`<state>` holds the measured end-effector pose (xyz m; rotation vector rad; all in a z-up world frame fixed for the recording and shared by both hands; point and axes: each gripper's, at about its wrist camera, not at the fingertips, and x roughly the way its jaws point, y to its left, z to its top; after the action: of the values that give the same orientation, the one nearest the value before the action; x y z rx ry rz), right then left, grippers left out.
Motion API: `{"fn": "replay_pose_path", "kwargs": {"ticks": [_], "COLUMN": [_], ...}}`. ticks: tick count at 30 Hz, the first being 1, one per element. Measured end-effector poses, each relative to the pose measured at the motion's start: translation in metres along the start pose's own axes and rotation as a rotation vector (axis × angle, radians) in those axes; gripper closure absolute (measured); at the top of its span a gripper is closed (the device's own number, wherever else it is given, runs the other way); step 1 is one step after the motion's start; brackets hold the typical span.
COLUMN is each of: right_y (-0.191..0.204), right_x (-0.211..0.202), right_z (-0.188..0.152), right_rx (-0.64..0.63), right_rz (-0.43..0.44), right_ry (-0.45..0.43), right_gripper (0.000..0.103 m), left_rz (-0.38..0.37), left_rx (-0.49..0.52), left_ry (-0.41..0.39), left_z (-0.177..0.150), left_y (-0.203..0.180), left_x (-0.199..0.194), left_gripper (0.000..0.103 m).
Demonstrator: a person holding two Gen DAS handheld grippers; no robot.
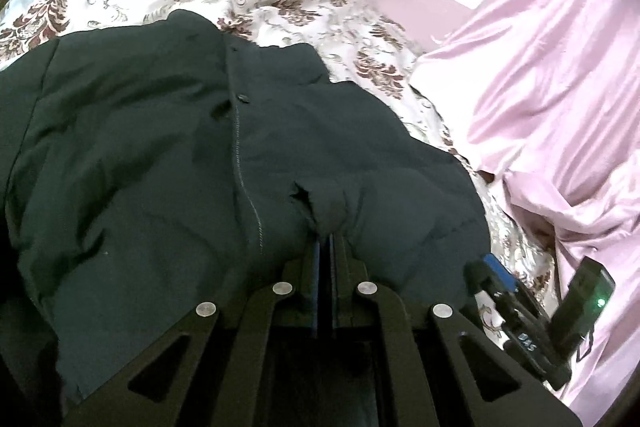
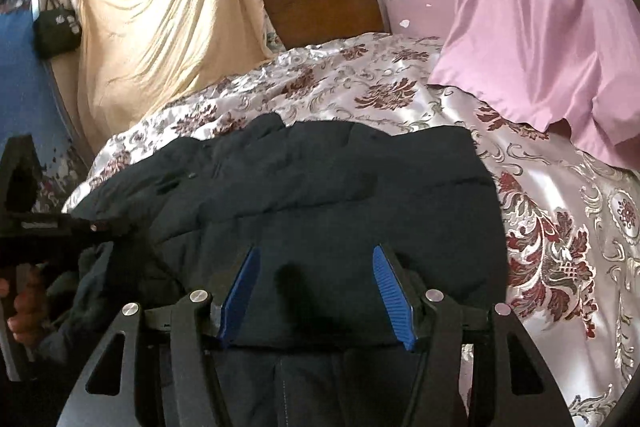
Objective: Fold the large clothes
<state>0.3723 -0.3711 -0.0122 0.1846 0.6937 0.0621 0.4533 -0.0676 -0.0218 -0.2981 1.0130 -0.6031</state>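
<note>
Black linkage arms of the left claw (image 1: 326,239) are filling the near edge of the left wrist view, and its blue pads are sitting pressed together on a pinched fold of the dark padded jacket (image 1: 168,147). That jacket is lying spread over the bed, running from 6 o'clock out toward 10 o'clock, with its zipper line and a snap button showing near the middle. At 4 o'clock the right claw (image 1: 500,279) is poking in, one blue pad visible, beside a black device with a green light.

In the right wrist view the right claw is standing half open, its blue pads (image 2: 394,301) apart and hovering over the jacket with nothing gripped between them. At 9 o'clock a hand (image 2: 20,311) is holding the left claw's handle. Beyond the jacket the floral satin bedspread (image 2: 552,247) is stretching toward 12 o'clock and 3 o'clock. Farther off, a wooden headboard (image 2: 324,7) is standing at 12 o'clock, a cream sheet (image 2: 160,27) is hanging at 10 o'clock, and a pink curtain (image 2: 540,27) is draping down at 2 o'clock.
</note>
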Motion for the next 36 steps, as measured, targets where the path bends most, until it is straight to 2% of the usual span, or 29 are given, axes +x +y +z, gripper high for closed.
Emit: {"fn": "replay_pose_path", "kwargs": {"ticks": [3, 6, 12, 14, 15, 18, 22, 24, 29, 33, 36], "right_y": [0.001, -0.006, -0.024, -0.028, -0.028, -0.018, -0.013, -0.010, 0.005, 0.005, 0.001], "right_x": [0.000, -0.003, 0.015, 0.026, 0.031, 0.047, 0.067, 0.082, 0.137, 0.148, 0.144], "right_z": [-0.001, 0.000, 0.035, 0.046, 0.051, 0.060, 0.063, 0.060, 0.034, 0.024, 0.024], "right_rx": [-0.006, 0.019, 0.016, 0.015, 0.010, -0.041, -0.072, -0.099, -0.197, -0.214, -0.196], "right_rz": [-0.009, -0.030, -0.125, -0.117, -0.116, -0.107, -0.110, -0.102, -0.135, -0.148, -0.141], "right_ry": [-0.006, -0.021, -0.023, -0.018, -0.018, -0.014, -0.001, 0.033, 0.188, 0.214, 0.202], "right_gripper": [0.046, 0.046, 0.046, 0.047, 0.050, 0.056, 0.056, 0.057, 0.058, 0.058, 0.058], "left_rz": [0.028, 0.069, 0.269, 0.316, 0.354, 0.424, 0.520, 0.564, 0.611, 0.625, 0.584], "left_rx": [0.028, -0.018, 0.008, 0.001, -0.014, -0.049, -0.088, -0.095, -0.089, -0.057, -0.055], "left_ry": [-0.022, -0.065, -0.158, -0.176, -0.189, -0.194, -0.185, -0.170, -0.123, -0.124, -0.129], "left_z": [0.004, 0.018, 0.038, 0.038, 0.039, 0.036, 0.031, 0.027, 0.014, 0.007, 0.007], "left_y": [-0.007, -0.002, 0.021, 0.031, 0.041, 0.064, 0.092, 0.103, 0.122, 0.124, 0.127], "left_x": [-0.003, -0.013, -0.036, -0.040, -0.043, -0.048, -0.055, -0.056, -0.044, -0.035, -0.037], "left_gripper": [0.102, 0.102, 0.102, 0.102, 0.102, 0.102, 0.102, 0.102, 0.101, 0.100, 0.097]}}
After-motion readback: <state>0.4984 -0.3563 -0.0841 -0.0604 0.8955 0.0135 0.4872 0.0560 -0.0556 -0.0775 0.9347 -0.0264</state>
